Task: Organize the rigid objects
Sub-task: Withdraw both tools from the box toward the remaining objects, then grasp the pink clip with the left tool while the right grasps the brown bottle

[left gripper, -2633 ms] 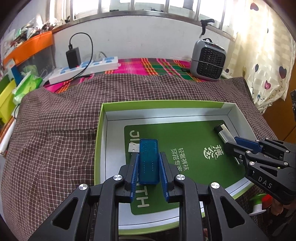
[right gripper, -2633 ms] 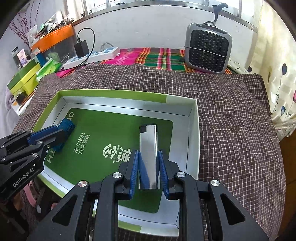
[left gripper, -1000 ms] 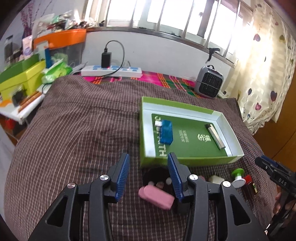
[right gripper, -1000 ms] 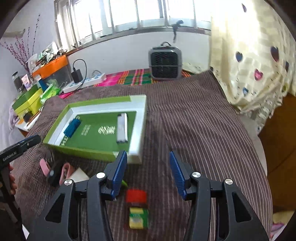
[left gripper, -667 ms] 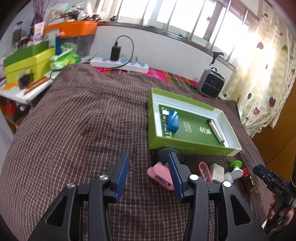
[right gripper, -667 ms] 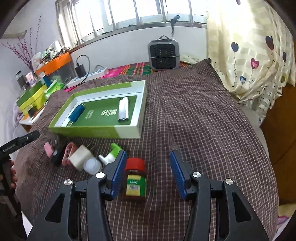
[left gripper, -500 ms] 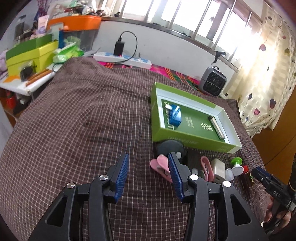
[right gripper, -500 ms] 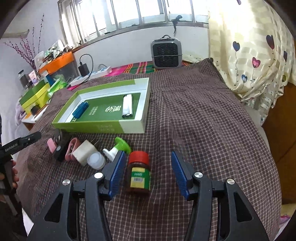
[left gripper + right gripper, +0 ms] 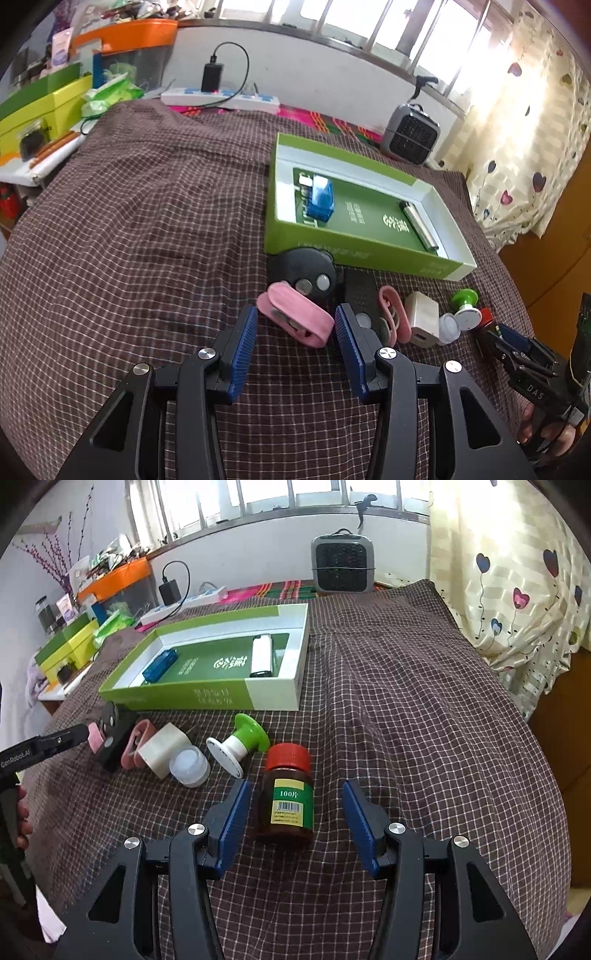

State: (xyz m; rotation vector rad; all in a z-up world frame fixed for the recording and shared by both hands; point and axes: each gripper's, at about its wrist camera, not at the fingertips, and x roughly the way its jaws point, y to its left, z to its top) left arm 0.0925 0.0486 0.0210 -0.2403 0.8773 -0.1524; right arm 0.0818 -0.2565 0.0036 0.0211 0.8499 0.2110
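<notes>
- Left wrist view: left tongs (image 9: 293,345) stand spread astride the pink clip (image 9: 295,318), unpinched, lined up for a pick.
- Right tongs (image 9: 293,821), lately widened, bracket the brown bottle (image 9: 287,793) on the checked cloth (image 9: 406,720); nothing gripped.
- Green box (image 9: 221,698) already holds two items.

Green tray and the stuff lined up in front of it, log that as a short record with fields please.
tray: green, on the checked cloth
in tray: blue USB stick; silver lighter
in front: pink clip; black fob; white charger; brown bottle
left tongs: open, around pink clip
right tongs: open, astride brown bottle
</notes>
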